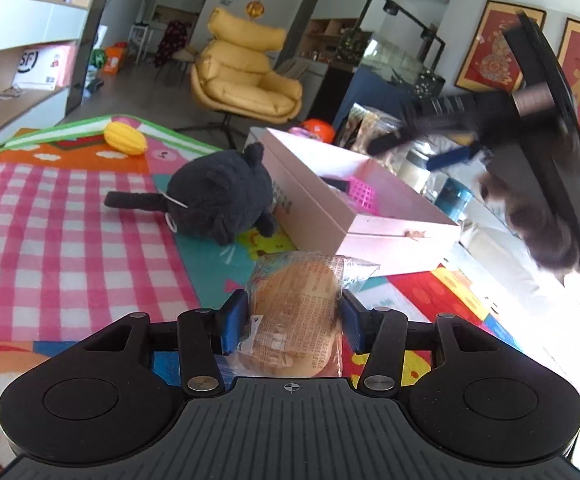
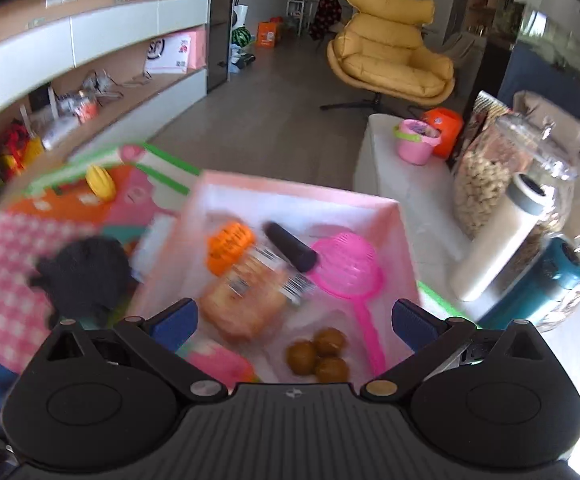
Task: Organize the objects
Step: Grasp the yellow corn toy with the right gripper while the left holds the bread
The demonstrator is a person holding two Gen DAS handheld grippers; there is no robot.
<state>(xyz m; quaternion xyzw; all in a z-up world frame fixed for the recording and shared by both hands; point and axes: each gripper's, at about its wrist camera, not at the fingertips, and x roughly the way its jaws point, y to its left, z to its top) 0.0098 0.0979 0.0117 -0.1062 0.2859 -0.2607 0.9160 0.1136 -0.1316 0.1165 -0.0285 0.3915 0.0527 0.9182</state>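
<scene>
My left gripper is shut on a wrapped bun and holds it above the play mat, just in front of the pink box. My right gripper is open and empty, hovering over the pink box. Inside the box lie another wrapped bun, an orange toy, a black cylinder, a pink scoop, brown balls and a pink toy. A black plush cat lies left of the box. The right gripper shows blurred in the left wrist view.
A yellow toy lies at the far edge of the colourful mat. A white table right of the box holds a jar of nuts, a white bottle, a teal bottle and a pink bucket. A yellow armchair stands behind.
</scene>
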